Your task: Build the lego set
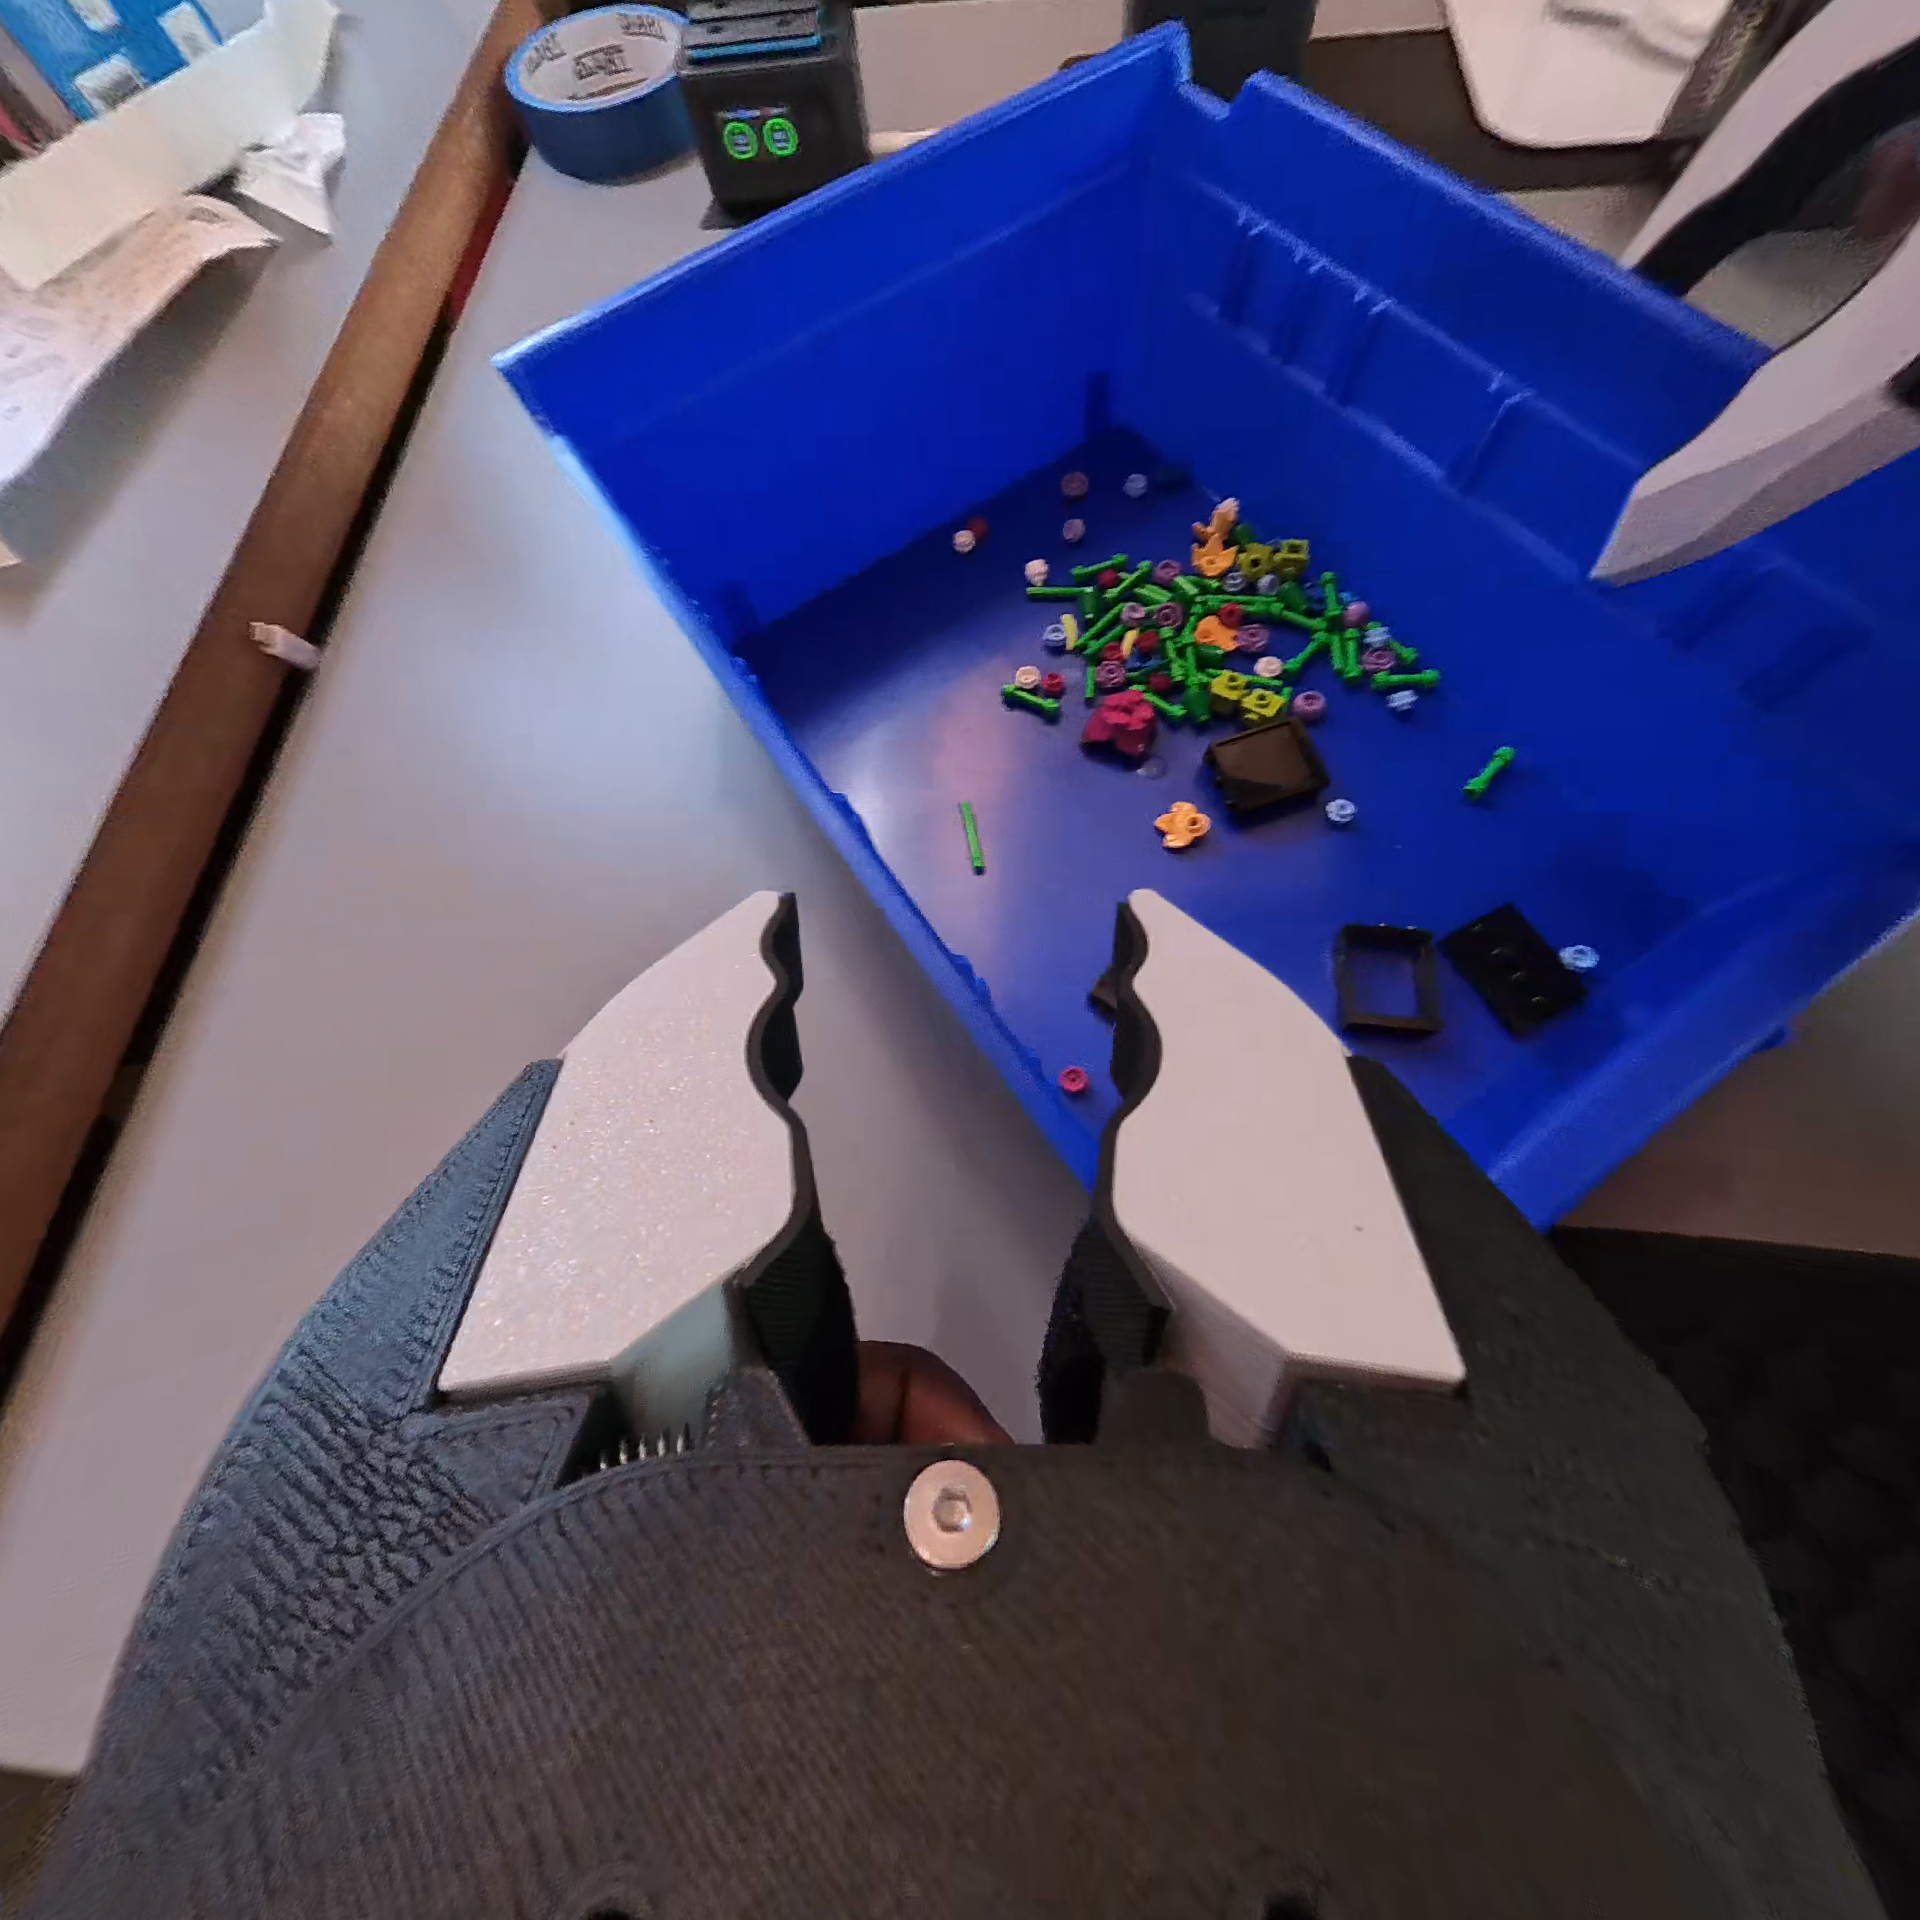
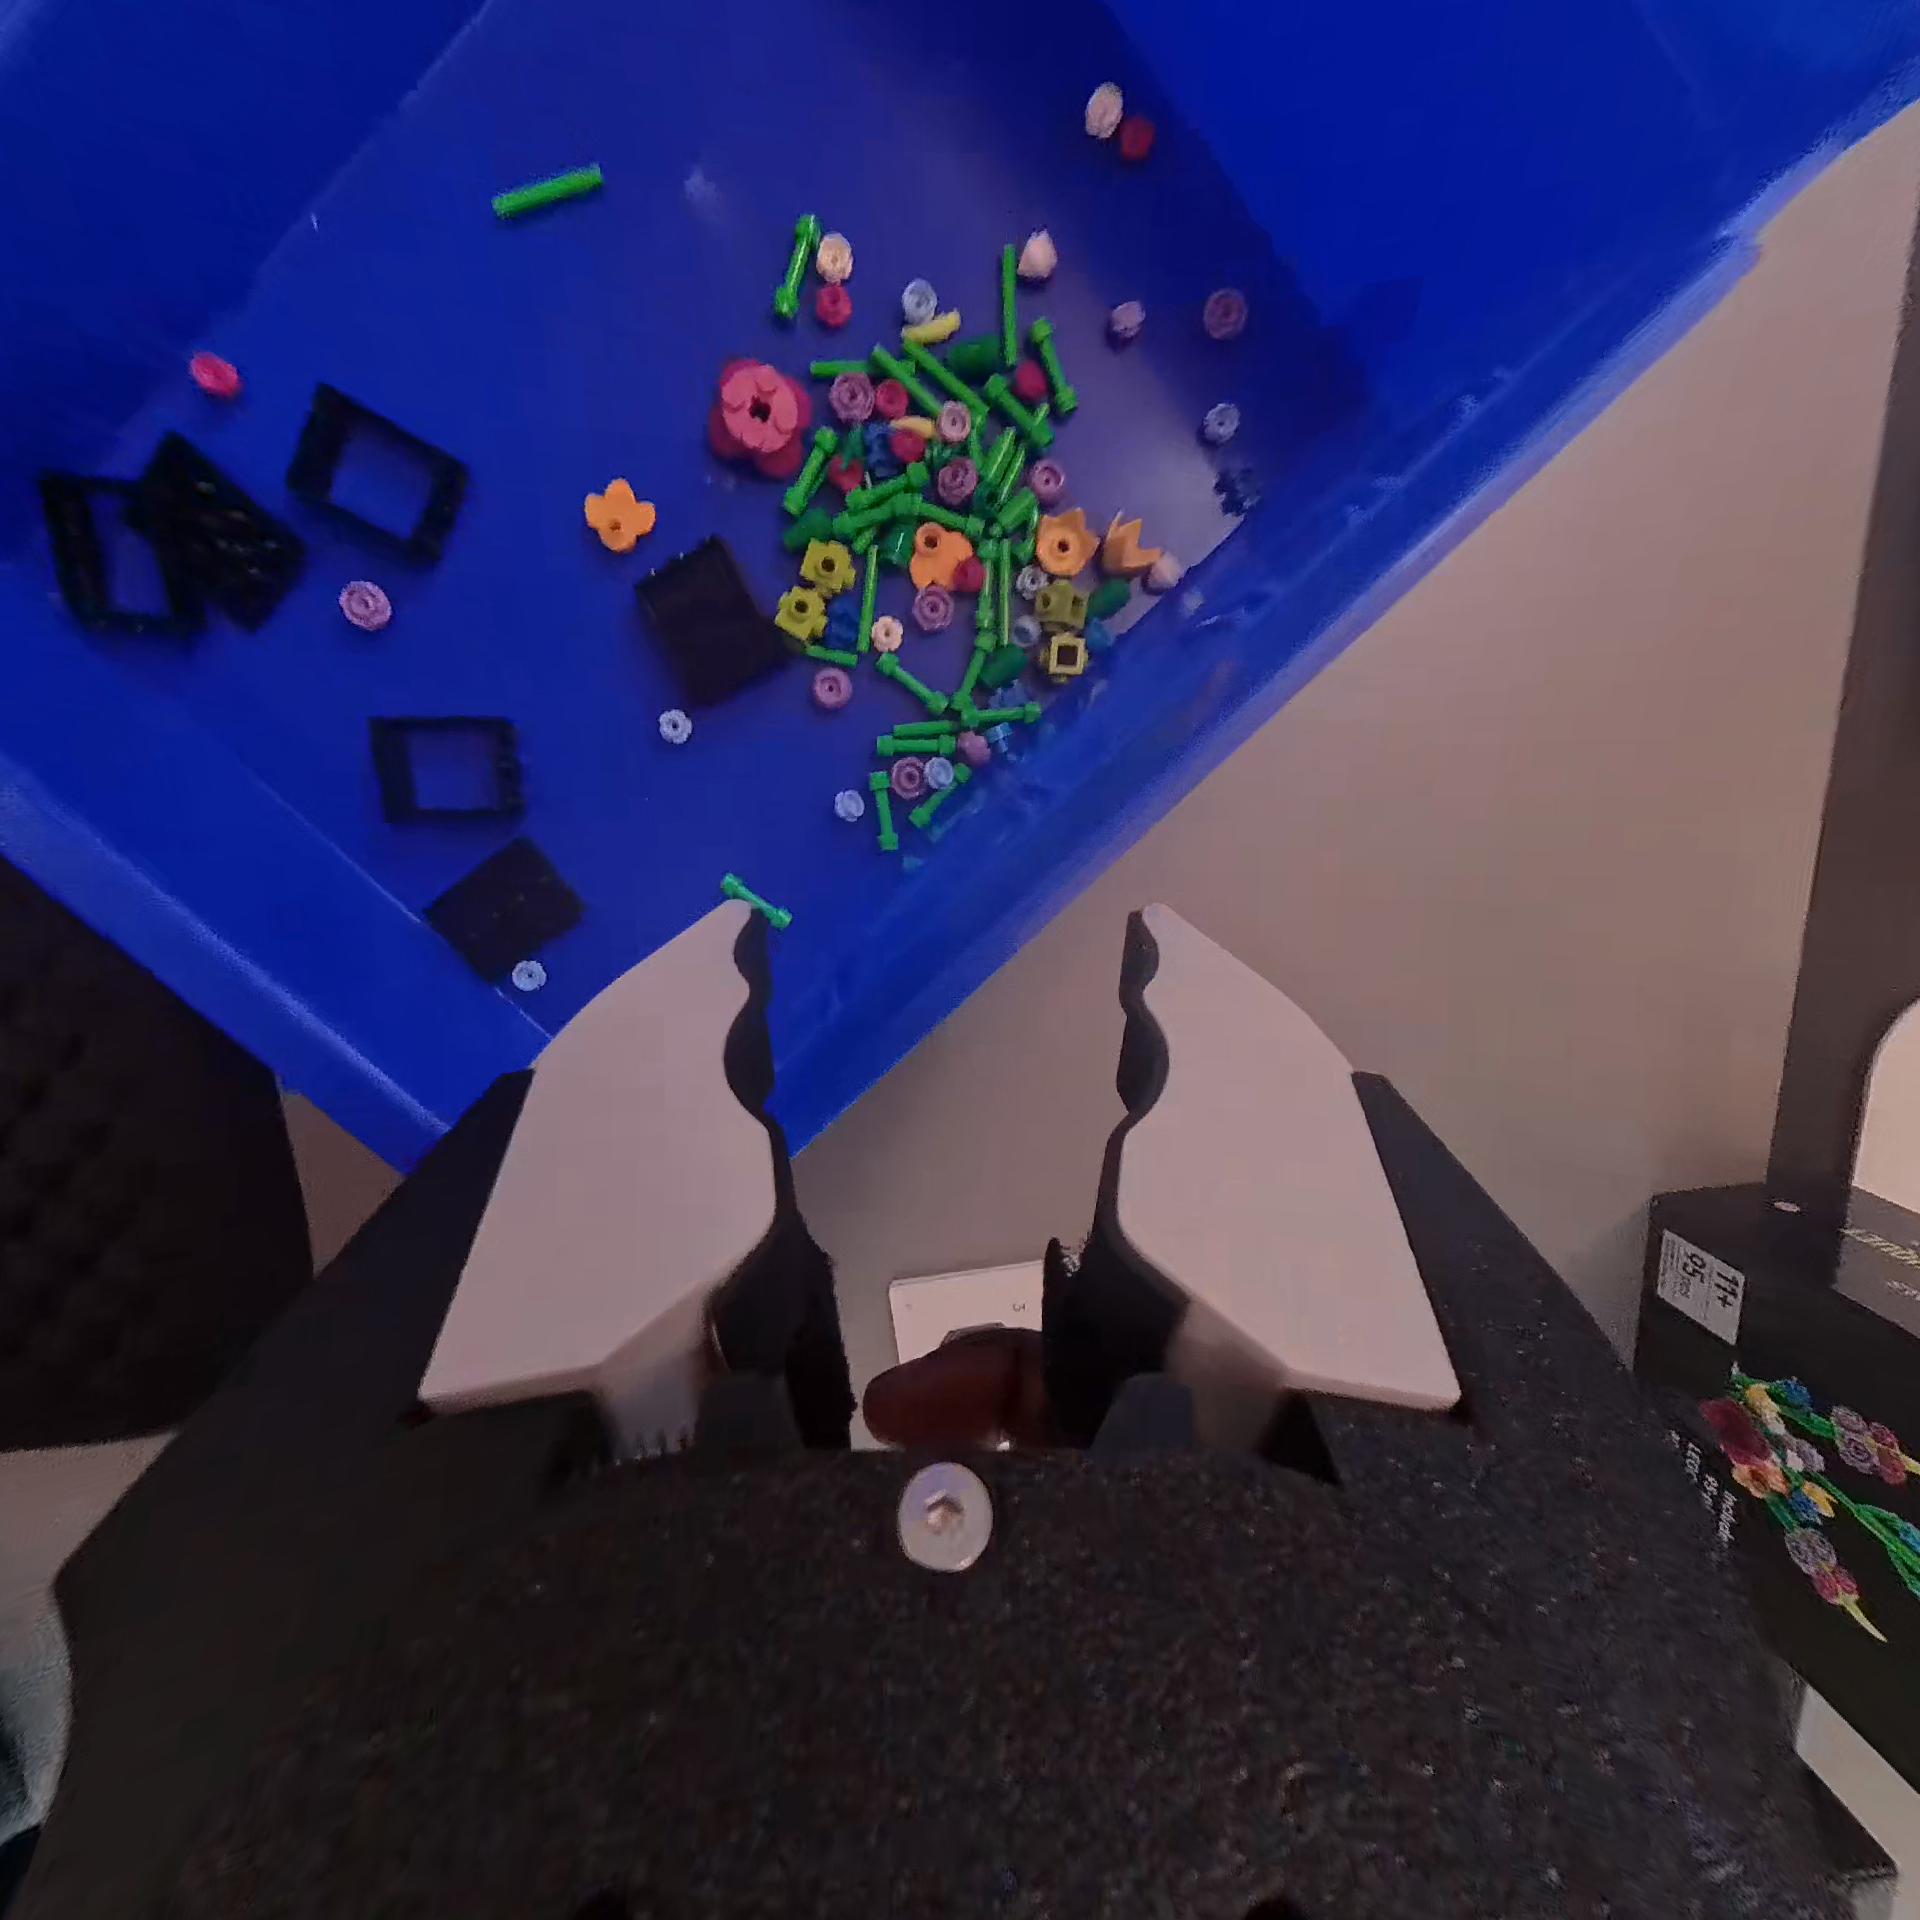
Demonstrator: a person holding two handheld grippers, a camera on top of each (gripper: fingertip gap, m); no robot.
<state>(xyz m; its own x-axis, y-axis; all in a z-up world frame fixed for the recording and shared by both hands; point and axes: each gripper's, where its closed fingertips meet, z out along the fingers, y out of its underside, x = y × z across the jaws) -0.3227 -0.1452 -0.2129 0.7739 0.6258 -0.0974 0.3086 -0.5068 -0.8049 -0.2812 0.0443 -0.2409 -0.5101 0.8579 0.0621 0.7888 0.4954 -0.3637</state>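
Left wrist view shows the left gripper (image 1: 956, 914) with its jaws spread and nothing between them, poised over the near wall of the blue bin (image 1: 831, 343), which sits on a grey table (image 1: 468, 831). Right wrist view has the right gripper (image 2: 940, 920) likewise parted and empty, hanging above the bin's edge with one fingertip beside a lone green stem piece (image 2: 755, 900). Inside the bin lies the heap of small lego pieces (image 1: 1205, 634), green stems mixed with purple, red, yellow and orange flower bits, with a large pink flower (image 2: 758, 410) at its edge. Black frames (image 2: 376, 488) and black plates (image 2: 506, 906) lie scattered apart from the heap. Beyond the bin stand a roll of blue tape (image 1: 592, 99) and a black device (image 1: 774, 104); the lego box (image 2: 1808, 1455) rests at the right.
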